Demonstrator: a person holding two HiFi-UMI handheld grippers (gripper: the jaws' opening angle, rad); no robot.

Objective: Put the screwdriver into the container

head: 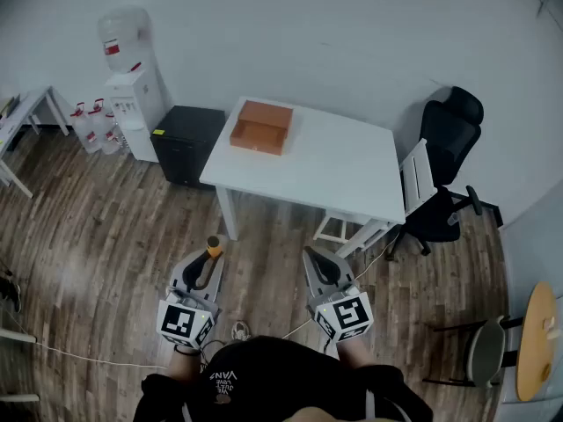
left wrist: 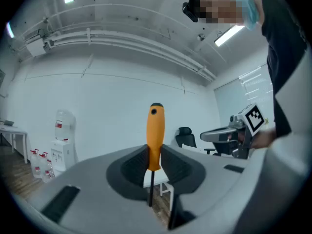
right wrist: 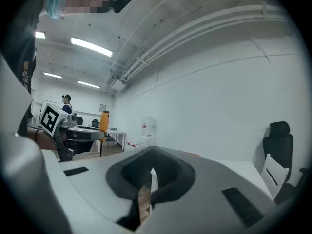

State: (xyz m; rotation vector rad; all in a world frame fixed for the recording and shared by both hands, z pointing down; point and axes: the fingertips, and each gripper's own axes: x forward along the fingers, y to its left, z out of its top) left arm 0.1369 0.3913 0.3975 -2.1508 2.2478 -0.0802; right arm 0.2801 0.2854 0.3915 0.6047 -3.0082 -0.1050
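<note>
A screwdriver (head: 214,247) with an orange handle and a dark shaft stands upright between the pads of my left gripper (head: 209,266), which is shut on it. In the left gripper view the screwdriver (left wrist: 155,135) rises handle-up out of the left gripper (left wrist: 153,165). My right gripper (head: 324,267) hangs beside it at the same height, shut on nothing; the right gripper (right wrist: 150,173) shows only a thin slit between its pads. The container, an open orange-brown box (head: 261,127), rests on the far left part of the white table (head: 343,170), well ahead of both grippers.
I stand on a wooden floor in front of the table. A black cabinet (head: 185,143) and a water dispenser (head: 132,90) with spare bottles (head: 92,128) stand at its left. A black office chair (head: 449,170) and a white chair (head: 415,187) are at its right. A round wooden table (head: 537,341) is at the far right.
</note>
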